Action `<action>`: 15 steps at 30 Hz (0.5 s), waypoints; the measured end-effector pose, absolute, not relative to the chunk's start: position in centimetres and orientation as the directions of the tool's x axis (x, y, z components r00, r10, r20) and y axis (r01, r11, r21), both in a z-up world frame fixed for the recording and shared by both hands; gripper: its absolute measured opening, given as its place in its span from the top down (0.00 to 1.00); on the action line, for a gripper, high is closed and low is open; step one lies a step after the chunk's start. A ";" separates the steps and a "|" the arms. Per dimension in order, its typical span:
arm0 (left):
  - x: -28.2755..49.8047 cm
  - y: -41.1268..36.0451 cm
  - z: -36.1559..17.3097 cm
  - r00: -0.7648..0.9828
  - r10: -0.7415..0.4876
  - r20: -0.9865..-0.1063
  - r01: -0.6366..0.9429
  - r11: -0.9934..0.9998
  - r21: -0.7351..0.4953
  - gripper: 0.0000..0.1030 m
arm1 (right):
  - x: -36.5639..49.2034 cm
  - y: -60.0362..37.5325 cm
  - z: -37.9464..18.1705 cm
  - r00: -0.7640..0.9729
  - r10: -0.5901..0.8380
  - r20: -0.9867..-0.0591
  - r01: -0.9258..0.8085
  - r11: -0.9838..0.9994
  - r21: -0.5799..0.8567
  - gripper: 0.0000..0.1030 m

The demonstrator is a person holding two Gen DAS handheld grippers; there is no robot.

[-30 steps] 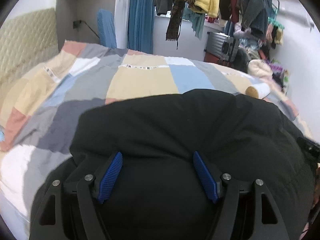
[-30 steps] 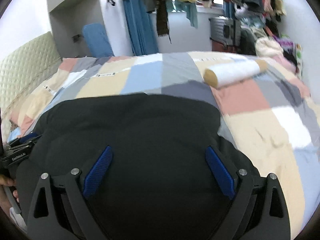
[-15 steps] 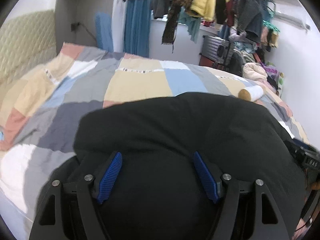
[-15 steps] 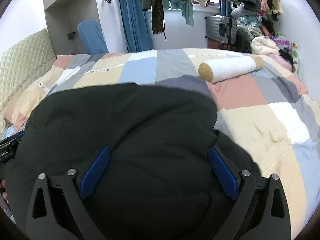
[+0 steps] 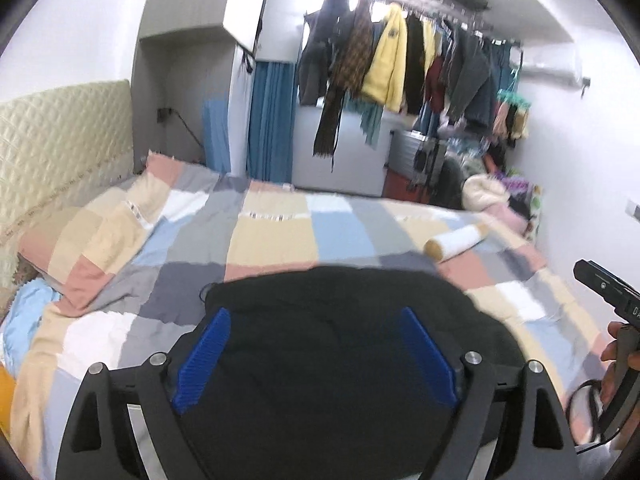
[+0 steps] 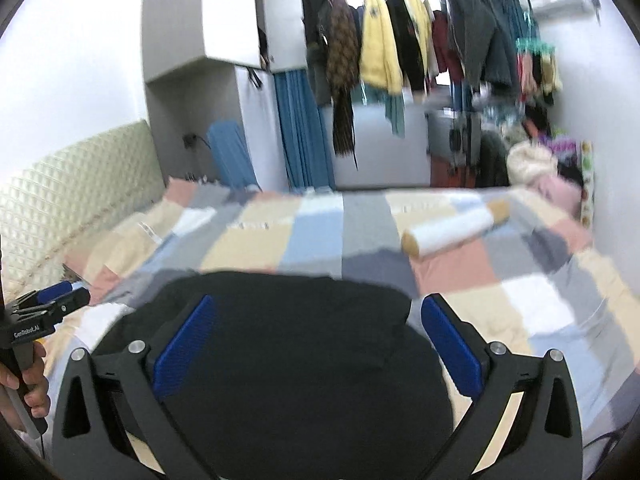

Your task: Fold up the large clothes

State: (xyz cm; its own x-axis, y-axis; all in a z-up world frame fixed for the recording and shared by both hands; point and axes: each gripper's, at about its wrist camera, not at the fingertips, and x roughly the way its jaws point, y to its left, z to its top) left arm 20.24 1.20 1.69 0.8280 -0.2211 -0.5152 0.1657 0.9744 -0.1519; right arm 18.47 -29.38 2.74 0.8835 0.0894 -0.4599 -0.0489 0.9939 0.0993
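My left claw [image 5: 316,354] and right claw [image 6: 316,350] are both opening, gripping nothing, above the folded black garment [image 5: 340,340] on the bed [image 5: 272,236], directly below both.

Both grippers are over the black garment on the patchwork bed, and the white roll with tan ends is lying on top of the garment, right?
Not quite. The white roll lies on the patchwork bed beyond the black garment, apart from it, as the right wrist view shows.
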 end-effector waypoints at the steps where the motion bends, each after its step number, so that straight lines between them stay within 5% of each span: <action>1: 19.1 1.2 3.0 0.839 -0.218 -0.499 0.165 0.975 -0.148 0.13 | 17.5 -29.0 4.1 0.894 0.090 -0.439 -0.056 0.994 0.091 0.00; 15: 5.0 -1.2 15.8 0.926 -0.194 -0.324 0.183 0.981 -0.064 0.03 | 5.2 -26.2 13.4 0.942 0.212 -0.260 -0.184 0.975 0.127 0.00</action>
